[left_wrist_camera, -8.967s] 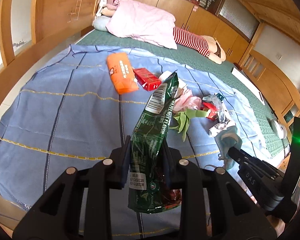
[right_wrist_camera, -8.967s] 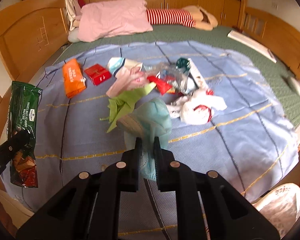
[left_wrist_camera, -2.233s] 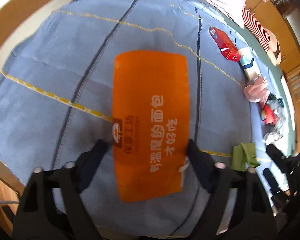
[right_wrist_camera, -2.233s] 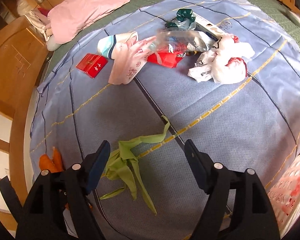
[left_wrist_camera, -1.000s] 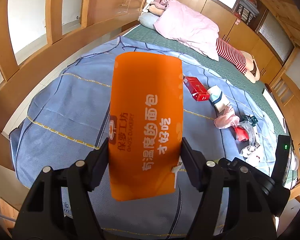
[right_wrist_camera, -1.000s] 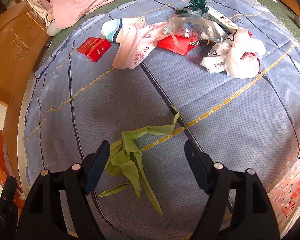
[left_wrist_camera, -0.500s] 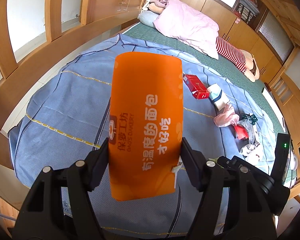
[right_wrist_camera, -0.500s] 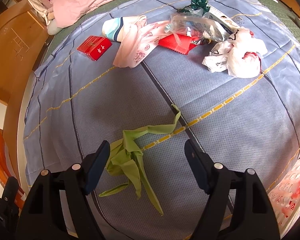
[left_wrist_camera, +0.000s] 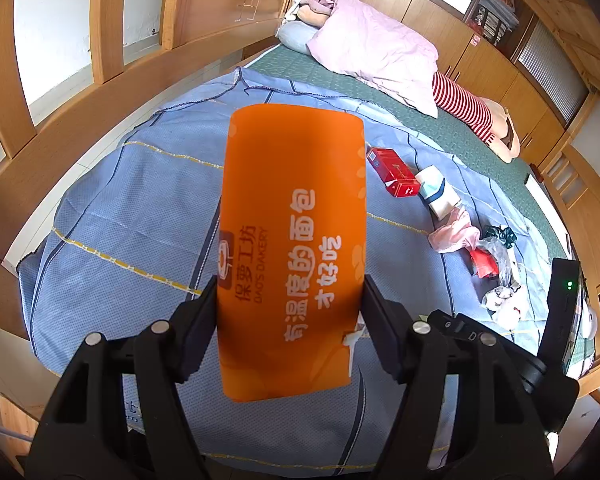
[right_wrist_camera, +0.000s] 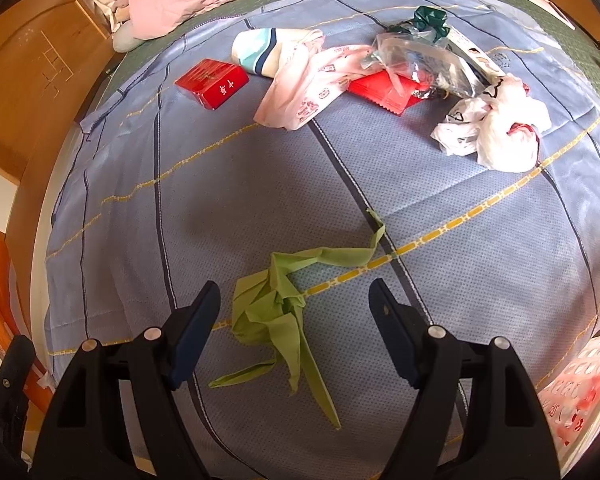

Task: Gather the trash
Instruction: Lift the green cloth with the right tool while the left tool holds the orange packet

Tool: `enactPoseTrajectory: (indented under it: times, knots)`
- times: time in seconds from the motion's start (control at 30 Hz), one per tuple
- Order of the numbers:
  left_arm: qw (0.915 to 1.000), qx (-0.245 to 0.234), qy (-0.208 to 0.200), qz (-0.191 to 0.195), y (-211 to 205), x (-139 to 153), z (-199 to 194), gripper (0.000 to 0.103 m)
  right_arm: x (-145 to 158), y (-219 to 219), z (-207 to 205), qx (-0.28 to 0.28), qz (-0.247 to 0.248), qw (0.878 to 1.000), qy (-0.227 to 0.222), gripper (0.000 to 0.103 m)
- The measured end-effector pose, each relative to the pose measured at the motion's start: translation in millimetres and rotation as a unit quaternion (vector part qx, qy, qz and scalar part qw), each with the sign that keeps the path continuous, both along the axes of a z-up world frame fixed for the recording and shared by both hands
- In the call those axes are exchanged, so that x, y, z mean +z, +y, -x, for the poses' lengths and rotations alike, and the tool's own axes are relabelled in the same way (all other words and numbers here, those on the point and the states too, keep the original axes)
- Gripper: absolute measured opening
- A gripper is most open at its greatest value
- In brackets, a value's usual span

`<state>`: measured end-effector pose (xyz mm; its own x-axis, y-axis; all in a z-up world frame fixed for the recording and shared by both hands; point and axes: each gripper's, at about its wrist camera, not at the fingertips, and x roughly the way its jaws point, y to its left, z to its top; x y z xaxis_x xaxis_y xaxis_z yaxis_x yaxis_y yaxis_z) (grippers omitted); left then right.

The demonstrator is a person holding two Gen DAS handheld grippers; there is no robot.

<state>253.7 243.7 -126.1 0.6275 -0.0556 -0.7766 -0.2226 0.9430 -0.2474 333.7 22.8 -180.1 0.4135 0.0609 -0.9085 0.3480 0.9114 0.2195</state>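
I see a big bed (left_wrist_camera: 480, 148) with a blue sheet (left_wrist_camera: 140, 216) on it. A pink blanket (left_wrist_camera: 380, 52) lies at the far end. Wooden cupboards (left_wrist_camera: 484, 60) line the wall, and sunlight falls in.

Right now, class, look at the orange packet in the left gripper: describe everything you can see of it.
The orange packet is a smooth, glossy plastic bread wrapper, rectangular with rounded corners, printed with white Chinese characters and a small bakery logo. It looks flat and nearly empty. The left gripper is shut on it, one pad pressing each long edge near its lower half, so it stands roughly upright above the blue bedsheet, clear of the cloth. A small white tab pokes out at its lower right edge. Nothing else touches it.
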Motion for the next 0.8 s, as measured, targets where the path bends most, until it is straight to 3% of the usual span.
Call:
enactPoseTrajectory:
  times: [0.1,0.33,0.43,0.8]
  knots:
    - [1.0,0.0,0.0,0.0,-0.2,0.0,0.3,0.068,-0.8,3.1,-1.4,0.008,0.003,1.0,0.002,0.075]
    - [1.0,0.0,0.0,0.0,0.4,-0.1,0.5,0.068,-4.2,17.4,-5.3,0.047,0.0,0.999,0.006,0.033]
    - [1.0,0.0,0.0,0.0,0.4,0.1,0.1,0.068,-2.6,23.6,-5.9,0.064,-0.006,0.998,-0.002,0.029]
    - [1.0,-0.008,-0.002,0.0,0.4,-0.6,2.8,0.068,0.7,26.6,-7.0,0.073,-0.013,0.997,-0.013,0.028]
